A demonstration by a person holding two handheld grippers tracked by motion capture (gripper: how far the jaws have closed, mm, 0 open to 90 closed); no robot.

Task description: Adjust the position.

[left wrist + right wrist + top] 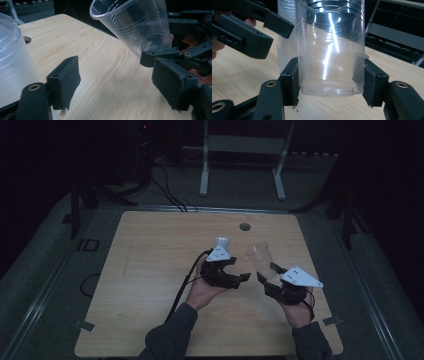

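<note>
At the bottom of the high view my two sleeves come in over the near edge of the wooden counter, each hand carrying a claw. Right of centre in that frame, the right claw is clamped on a clear plastic cup. In the right gripper view its two black pads press the cup's lower wall from either side, just above the base, and the cup rises straight up through the middle of the frame. In the high view the cup tilts toward the upper left, its mouth clear of the counter.

Just left of it, near the centre of the high view, the left claw stands with its jaws apart and nothing between them. In the left gripper view bare wood grain lies between the two pads, and the held cup hangs at the upper right, mouth leaning toward the upper left.

Beyond the left claw, a frosted stack of cups stands on the counter. In the left gripper view it sits at the left edge, beside the left pad and outside the jaws; whether it touches I cannot tell.

Farther up, a round hole sits near the counter's far edge, and a white frame stands on the floor behind.
</note>
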